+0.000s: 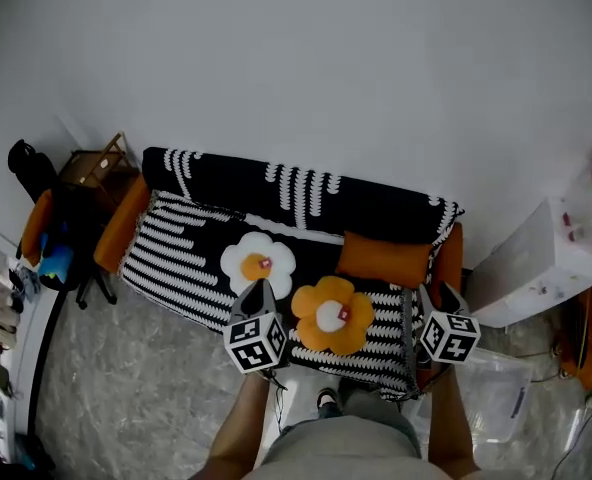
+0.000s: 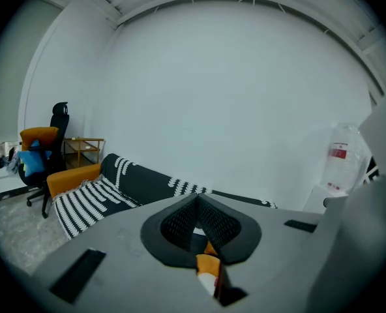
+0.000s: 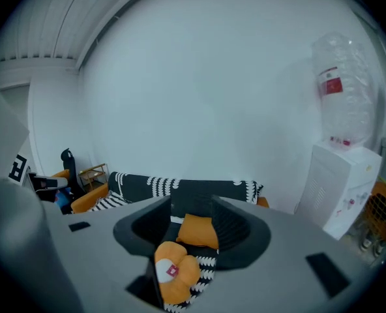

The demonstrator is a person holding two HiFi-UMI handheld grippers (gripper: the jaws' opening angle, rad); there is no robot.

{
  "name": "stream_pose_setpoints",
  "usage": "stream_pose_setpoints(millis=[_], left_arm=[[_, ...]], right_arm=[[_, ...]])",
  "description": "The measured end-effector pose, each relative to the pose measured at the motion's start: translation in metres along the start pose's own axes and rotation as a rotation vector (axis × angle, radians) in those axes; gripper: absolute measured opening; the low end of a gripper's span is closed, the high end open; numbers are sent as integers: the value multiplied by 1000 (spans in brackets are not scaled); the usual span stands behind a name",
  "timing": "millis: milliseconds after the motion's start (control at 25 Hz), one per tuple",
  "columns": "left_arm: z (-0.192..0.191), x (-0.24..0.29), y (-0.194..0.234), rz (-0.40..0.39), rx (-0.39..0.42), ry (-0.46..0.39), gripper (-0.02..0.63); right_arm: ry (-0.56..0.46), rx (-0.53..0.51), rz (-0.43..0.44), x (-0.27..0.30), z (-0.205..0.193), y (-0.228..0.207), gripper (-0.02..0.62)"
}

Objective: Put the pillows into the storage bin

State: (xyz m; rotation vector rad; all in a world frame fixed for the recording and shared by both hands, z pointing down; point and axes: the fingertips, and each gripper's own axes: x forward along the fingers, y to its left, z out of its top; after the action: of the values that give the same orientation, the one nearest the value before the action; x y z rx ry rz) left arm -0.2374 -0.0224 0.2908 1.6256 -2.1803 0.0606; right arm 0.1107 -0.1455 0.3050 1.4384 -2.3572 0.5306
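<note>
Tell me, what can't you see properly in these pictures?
- Head view: the left gripper covers the lower petals of the white flower pillow.
- Head view: the storage bin is see-through and partly behind the right forearm; contents unclear.
- Left gripper view: the gripper's body hides most of the sofa.
- Head view: the orange flower pillow's red tag is too small to read.

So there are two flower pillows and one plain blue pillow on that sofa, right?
Not quite. The plain pillow is orange, not blue; the head view shows it. The white flower pillow and the orange flower pillow do lie on the sofa.
</note>
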Motion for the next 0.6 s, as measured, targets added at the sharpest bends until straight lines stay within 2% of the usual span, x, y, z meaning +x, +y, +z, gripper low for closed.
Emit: stream_pose_setpoints(millis=[360, 600], left_arm=[[-4, 45, 14, 69, -21, 44, 11], [-41, 55, 36, 176, -78, 117, 11]], right_arm=[[83, -60, 44, 76, 11, -10, 196], [199, -206, 126, 140, -8, -12, 199]])
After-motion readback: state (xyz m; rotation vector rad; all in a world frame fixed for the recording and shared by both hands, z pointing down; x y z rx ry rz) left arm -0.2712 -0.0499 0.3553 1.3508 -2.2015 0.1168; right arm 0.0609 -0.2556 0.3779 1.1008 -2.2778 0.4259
